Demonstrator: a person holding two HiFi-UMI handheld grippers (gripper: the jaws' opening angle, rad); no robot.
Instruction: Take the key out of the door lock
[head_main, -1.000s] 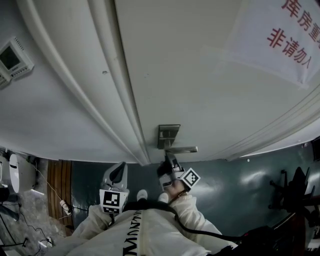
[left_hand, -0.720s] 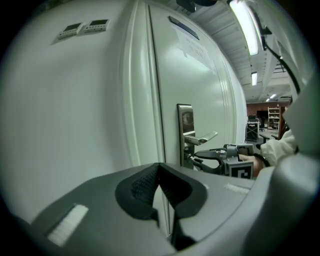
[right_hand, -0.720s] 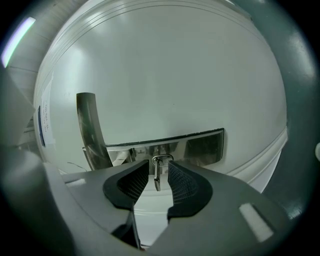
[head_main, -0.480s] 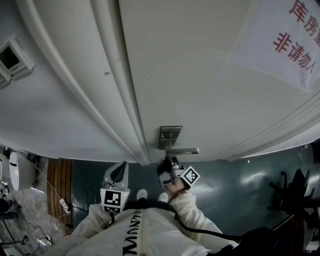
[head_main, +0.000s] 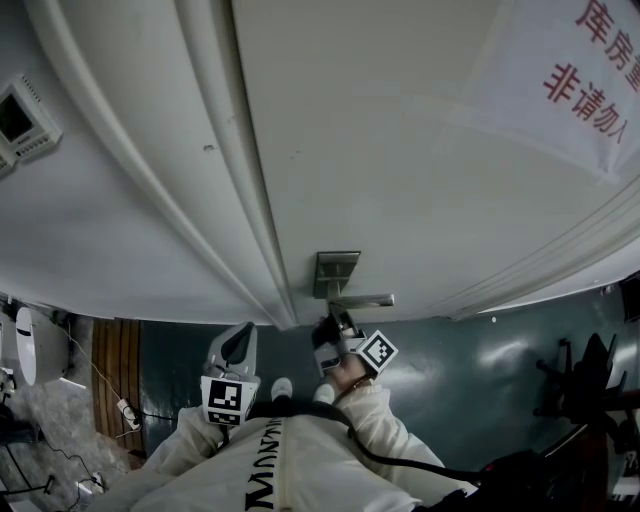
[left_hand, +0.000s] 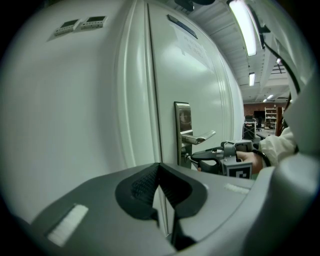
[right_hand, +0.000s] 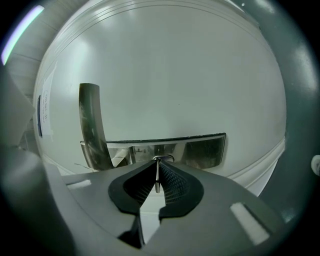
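The person is standing close to a white door (head_main: 400, 150) and reaching the right gripper (head_main: 328, 324) up to the metal lock plate (head_main: 336, 272), which is sitting near the door's left edge, just beside the frame. The right gripper is meeting the plate at its lower end, just beneath the lever handle (head_main: 365, 299). In the right gripper view the key (right_hand: 157, 175) is standing edge-on in the lock, a thin metal blade sticking out of the plate and lying right between the two ribbed pads. The jaws are closing on it, and their tips are already pinching it at the end nearest the plate. The left gripper (head_main: 240, 338) is hanging back from the door, well apart from the lock and to the left of the right one. Its jaws are resting together at the tips with nothing between them. A white paper sign (head_main: 560, 80) with red print is hanging toward the door's upper right corner.
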